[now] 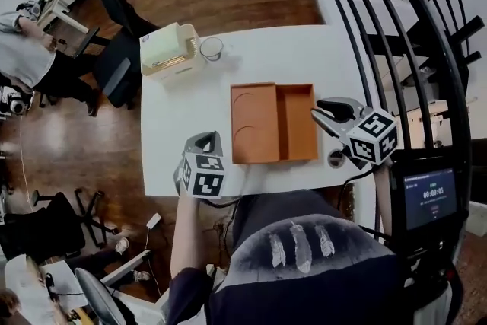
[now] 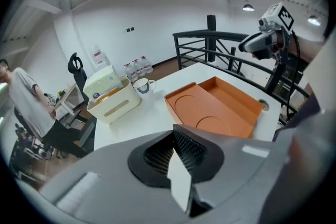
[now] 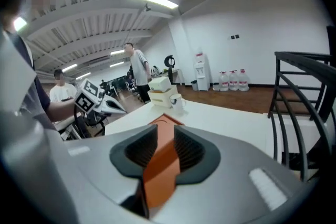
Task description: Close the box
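1. The left gripper (image 1: 205,141) has its jaws a little apart and holds nothing. I think it should catch the lid's (image 1: 255,122) left edge and lift it slowly.
2. The right gripper (image 1: 326,115) is a little open too, and empty. It could keep the deep half (image 1: 298,122) still.
3. The orange box (image 1: 274,123) lies open and flat on the table (image 1: 183,99), ahead and right of the left gripper. Its right wall is just by the right gripper's tips.

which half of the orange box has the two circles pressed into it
The left half, on the left gripper's side: two round outlines show in its flat face. The right half is a plain tray with raised walls.
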A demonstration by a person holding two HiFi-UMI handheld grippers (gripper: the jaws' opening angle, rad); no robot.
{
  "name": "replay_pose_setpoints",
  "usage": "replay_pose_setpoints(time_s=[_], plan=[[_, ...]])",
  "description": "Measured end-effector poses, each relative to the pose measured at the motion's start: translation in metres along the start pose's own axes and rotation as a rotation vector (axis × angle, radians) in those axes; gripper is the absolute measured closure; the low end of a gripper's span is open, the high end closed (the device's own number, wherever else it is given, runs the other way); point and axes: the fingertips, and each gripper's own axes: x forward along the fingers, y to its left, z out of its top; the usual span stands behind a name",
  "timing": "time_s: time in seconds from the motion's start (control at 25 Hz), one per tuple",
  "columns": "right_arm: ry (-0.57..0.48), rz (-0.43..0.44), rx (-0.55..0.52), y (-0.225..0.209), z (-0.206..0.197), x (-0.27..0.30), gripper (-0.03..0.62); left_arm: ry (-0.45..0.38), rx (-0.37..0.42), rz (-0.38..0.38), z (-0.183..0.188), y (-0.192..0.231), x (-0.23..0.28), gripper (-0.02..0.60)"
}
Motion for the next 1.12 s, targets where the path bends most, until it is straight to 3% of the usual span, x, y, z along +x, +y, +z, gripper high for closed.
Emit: replay_pose_setpoints(time_s=[0.2,0.32,0.56,0.84,1.12], plan=[[0.162,-0.035,-0.106,-0.049,-0.048,-0.007,0.591,0.087,-0.069,0.047,-0.011,-0.002,0.034,0.566],[0.330,-0.072,-0.182,-0.083,-0.099,-0.007,0.591,0.124,-0.127,0.020,-0.021,-0.007,0.052,0.566],[0.665,-0.021,-0.319,-0.102,-0.181,0.003,0.589,0.220,-0.158,-0.047,-0.048,-0.004,0.075,0.566],[0.746,0.097,-0.309,-0.077,-0.199,0.025,0.591,0.248,-0.144,-0.117,-0.056,-0.012,0.092,0.566],[0.792,0.139,-0.325,-0.058,-0.216,0.038,0.591,0.249,-0.113,-0.179,-0.056,-0.022,0.107,0.566]])
